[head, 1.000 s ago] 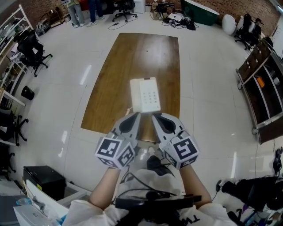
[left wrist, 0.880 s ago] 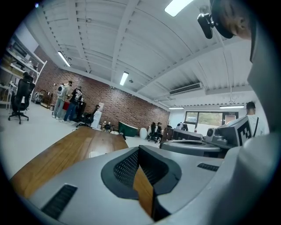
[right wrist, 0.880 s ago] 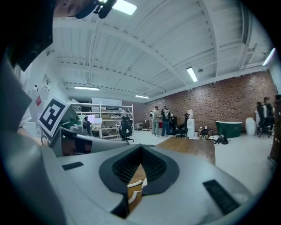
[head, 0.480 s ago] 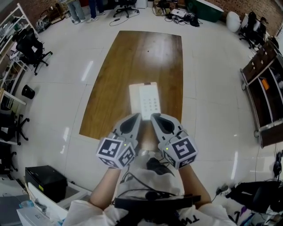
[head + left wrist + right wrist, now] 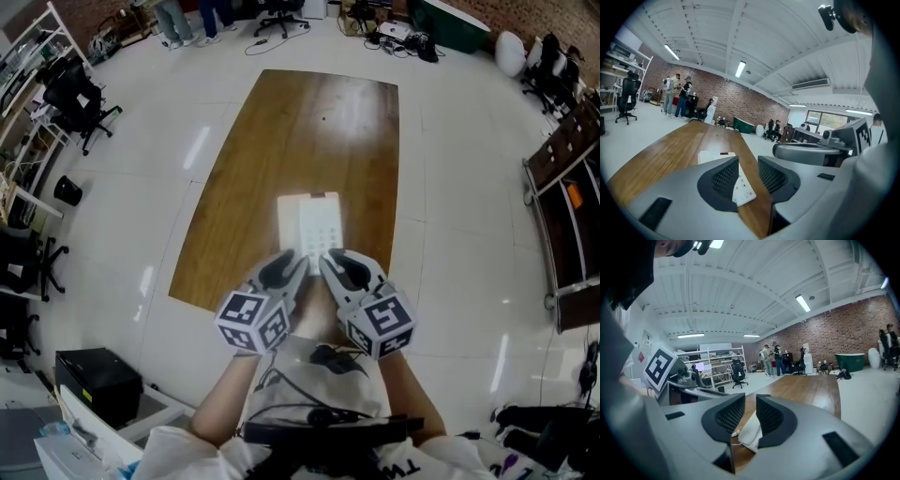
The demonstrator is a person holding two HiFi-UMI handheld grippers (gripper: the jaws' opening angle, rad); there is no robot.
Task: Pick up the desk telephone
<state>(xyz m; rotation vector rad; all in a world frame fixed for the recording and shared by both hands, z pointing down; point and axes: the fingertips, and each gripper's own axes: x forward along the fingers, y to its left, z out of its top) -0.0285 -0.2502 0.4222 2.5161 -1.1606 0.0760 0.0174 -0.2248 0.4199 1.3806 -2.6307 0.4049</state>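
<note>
The desk telephone (image 5: 312, 223) is a flat white unit with a keypad, lying on the long wooden table (image 5: 281, 141) near its near end. My left gripper (image 5: 293, 263) and right gripper (image 5: 331, 262) sit side by side just short of the phone's near edge, pointing at it. In the left gripper view the jaws of the left gripper (image 5: 749, 165) are opening, with a narrow gap and the phone (image 5: 742, 188) seen beyond it, not gripped. The right gripper (image 5: 751, 407) is also opening, with the phone's corner (image 5: 751, 433) and its cord below the gap.
Office chairs (image 5: 80, 98) and shelving stand at the left, and a black box (image 5: 94, 380) sits on the floor at lower left. A low cabinet (image 5: 572, 211) lines the right wall. People (image 5: 183, 17) stand at the far end of the room.
Both grippers have moved forward and lower towards the phone, so their tips now reach its near edge. The phone itself has stayed put on the table.
</note>
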